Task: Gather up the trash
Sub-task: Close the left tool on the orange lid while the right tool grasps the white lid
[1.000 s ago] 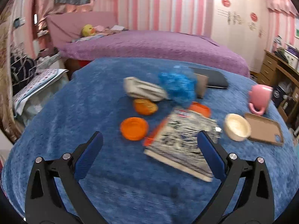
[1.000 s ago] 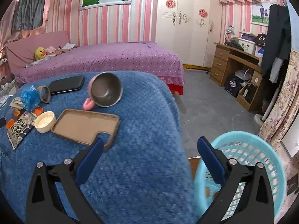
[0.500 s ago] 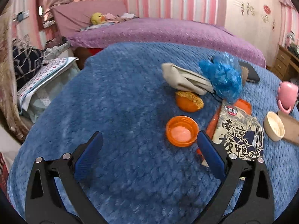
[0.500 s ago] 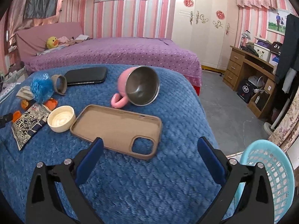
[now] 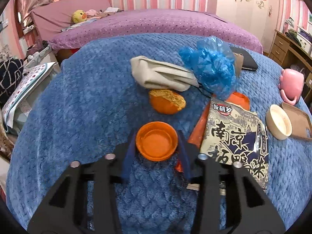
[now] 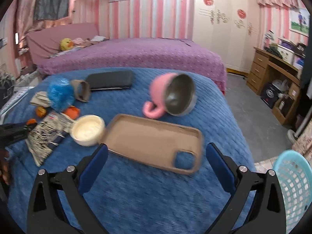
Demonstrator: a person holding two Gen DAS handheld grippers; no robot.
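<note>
On the blue blanket lies an orange lid [image 5: 156,143]. My left gripper [image 5: 157,138] is closing on it, and both blue pads touch its rim. Behind it lie an orange peel [image 5: 166,101], a beige cloth [image 5: 159,76], a crumpled blue plastic bag [image 5: 210,68] and a printed snack packet [image 5: 236,136]. My right gripper [image 6: 156,147] is open above the near edge of a tan phone case [image 6: 154,136], with nothing held. In the right wrist view the left gripper's dark body [image 6: 13,134] shows at the far left.
A cream lid [image 6: 87,129], a tipped pink mug [image 6: 171,95], a black case [image 6: 110,80] and a cardboard roll [image 6: 81,90] share the blanket. A turquoise basket [image 6: 290,185] stands on the floor at the right. A purple bed [image 6: 136,56] is behind.
My left gripper moved in onto the orange lid and its jaws narrowed from wide open until the pads met it. The right gripper swung left, away from the basket and over the phone case.
</note>
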